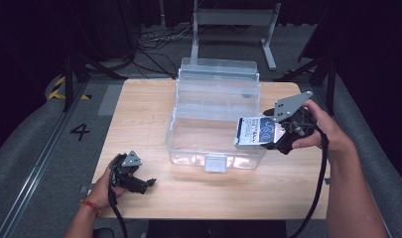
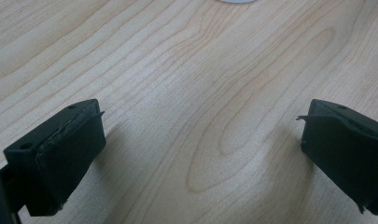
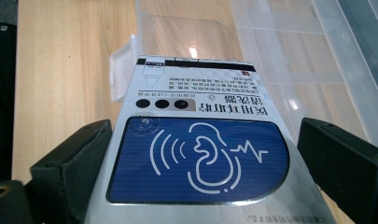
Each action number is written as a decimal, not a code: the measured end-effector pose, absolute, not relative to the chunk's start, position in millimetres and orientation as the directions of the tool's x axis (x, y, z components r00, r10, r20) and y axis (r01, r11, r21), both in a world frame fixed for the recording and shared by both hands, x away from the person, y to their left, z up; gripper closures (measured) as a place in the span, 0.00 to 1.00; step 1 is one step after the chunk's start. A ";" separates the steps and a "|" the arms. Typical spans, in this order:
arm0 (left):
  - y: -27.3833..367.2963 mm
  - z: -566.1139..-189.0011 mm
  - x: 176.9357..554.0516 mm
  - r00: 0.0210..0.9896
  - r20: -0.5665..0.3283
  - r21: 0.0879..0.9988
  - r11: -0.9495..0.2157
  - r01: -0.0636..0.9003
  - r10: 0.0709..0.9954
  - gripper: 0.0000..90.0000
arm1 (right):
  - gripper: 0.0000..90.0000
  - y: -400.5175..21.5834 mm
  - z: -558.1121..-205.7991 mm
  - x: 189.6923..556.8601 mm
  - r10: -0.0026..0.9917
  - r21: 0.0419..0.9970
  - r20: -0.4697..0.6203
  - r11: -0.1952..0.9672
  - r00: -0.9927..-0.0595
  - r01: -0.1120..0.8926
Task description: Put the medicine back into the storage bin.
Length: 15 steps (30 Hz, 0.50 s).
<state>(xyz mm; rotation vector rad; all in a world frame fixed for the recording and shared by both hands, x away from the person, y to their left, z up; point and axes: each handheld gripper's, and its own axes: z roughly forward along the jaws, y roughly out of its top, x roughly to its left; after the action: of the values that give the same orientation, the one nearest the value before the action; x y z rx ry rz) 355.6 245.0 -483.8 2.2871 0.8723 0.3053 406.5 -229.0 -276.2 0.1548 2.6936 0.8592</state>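
A small silver carton [image 1: 255, 131] with a blue ear-and-soundwave label hangs over the front right corner of a clear plastic storage box [image 1: 188, 144]. My right gripper [image 1: 274, 133] is shut on it, a black jaw on each side. The right gripper view has the carton [image 3: 196, 93] lying flat between the jaws of the right gripper [image 3: 200, 154], with the clear box [image 3: 280, 56] beyond it. The storage box stands mid-table with its lid [image 1: 218, 79] folded back. My left gripper [image 1: 148, 184] rests open near the front left corner. In its own view the left gripper [image 2: 200, 140] has bare wood between the jaws.
The wooden table [image 1: 139, 109] has free surface left of the storage box and along the front edge. A white latch [image 1: 216, 162] sticks out from the box's front wall. Behind the table are cables and a metal stand [image 1: 233, 20] on the floor.
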 end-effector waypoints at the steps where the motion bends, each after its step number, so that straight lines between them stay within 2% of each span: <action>1: 244.9 -483.8 355.6 0.750 -0.017 0.657 -0.558 0.506 0.661 0.00 | 0.06 -226.5 -277.5 408.7 0.193 0.574 -0.262 0.819 -0.946 0.009; 15: 244.9 -483.8 355.6 0.750 -0.016 0.657 -0.558 0.506 0.661 0.00 | 0.06 -183.0 -308.9 437.7 0.140 0.525 -0.209 0.851 -0.968 0.009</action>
<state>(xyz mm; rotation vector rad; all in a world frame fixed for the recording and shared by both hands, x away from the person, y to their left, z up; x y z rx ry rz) 355.6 244.9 -483.8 2.2873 0.8722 0.3056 437.7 -183.0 -308.9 0.1140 2.7881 0.7883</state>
